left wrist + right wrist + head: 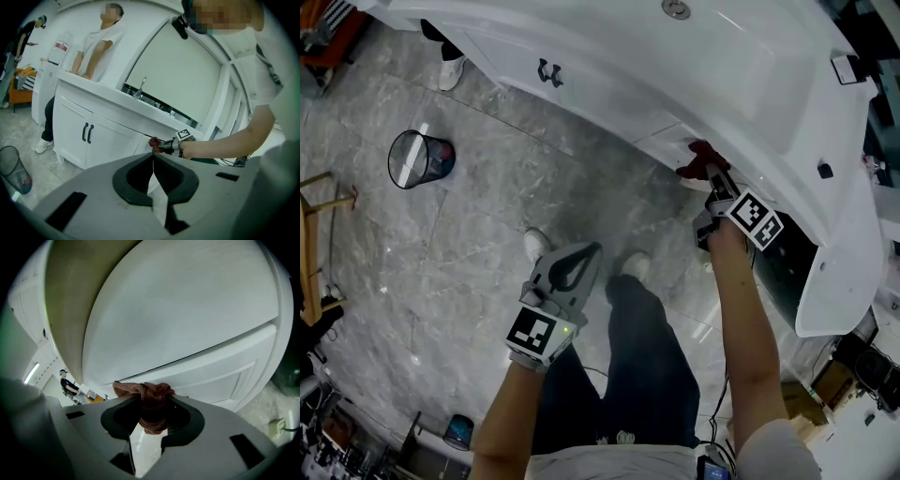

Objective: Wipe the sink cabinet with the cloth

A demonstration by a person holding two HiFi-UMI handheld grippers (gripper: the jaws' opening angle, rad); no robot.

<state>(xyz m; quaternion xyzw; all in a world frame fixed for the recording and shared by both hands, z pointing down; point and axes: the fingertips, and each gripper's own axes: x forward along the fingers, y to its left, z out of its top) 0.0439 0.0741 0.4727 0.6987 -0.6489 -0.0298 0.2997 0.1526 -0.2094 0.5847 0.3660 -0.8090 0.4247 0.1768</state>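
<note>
The white sink cabinet [609,89] runs across the top of the head view; its front panel [197,333] fills the right gripper view. A reddish-brown cloth [149,397] is bunched between the jaws of my right gripper [151,404], which is shut on it. That gripper [710,178] presses the cloth [697,159] against the cabinet front just under the countertop edge. The left gripper view shows the same cloth [154,143] at the cabinet [103,136]. My left gripper [581,258] hangs low over the floor, shut and holding nothing [153,157].
A wire waste bin [419,157] stands on the grey marble floor at left. Black door handles [549,71] sit on the cabinet doors. A faucet [140,87] rises from the countertop. A person [96,44] leans on the cabinet's far end. My feet [539,246] are below.
</note>
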